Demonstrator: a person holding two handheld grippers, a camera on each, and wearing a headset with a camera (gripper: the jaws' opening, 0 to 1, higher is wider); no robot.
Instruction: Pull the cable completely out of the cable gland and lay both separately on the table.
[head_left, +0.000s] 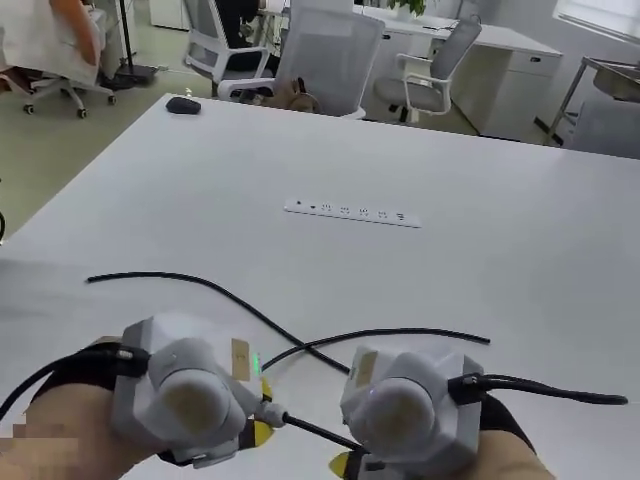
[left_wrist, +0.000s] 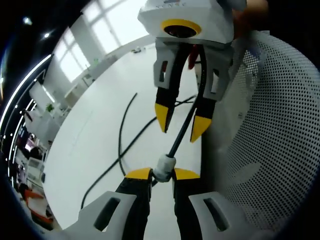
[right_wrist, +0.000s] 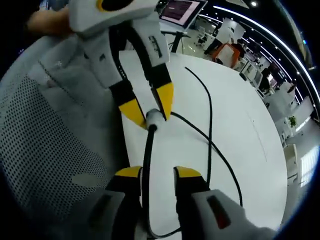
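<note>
Nearest the body, a small pale grey plastic cable gland (left_wrist: 164, 165) is clamped at the yellow tips of the left gripper (left_wrist: 162, 174). The gland is held just above the white table (head_left: 450, 280), at its near edge.

- A thin black round cable (left_wrist: 181, 135) is seen leaving the gland in a straight line and passing between the jaws of the right gripper (right_wrist: 158, 173).
- The right jaws are set apart, with the cable loose in the gap and nearer one pad. No grip on it is judged to be taken.
- The grippers are pointed tip to tip and close together, so the cable's long axis is lined up with both. The pull is judged to run along that line, away from the gland.

Beyond, crossing black strands (head_left: 230, 297) are laid slack on the table. A flat white power strip (head_left: 350, 213) is noted farther off.
</note>
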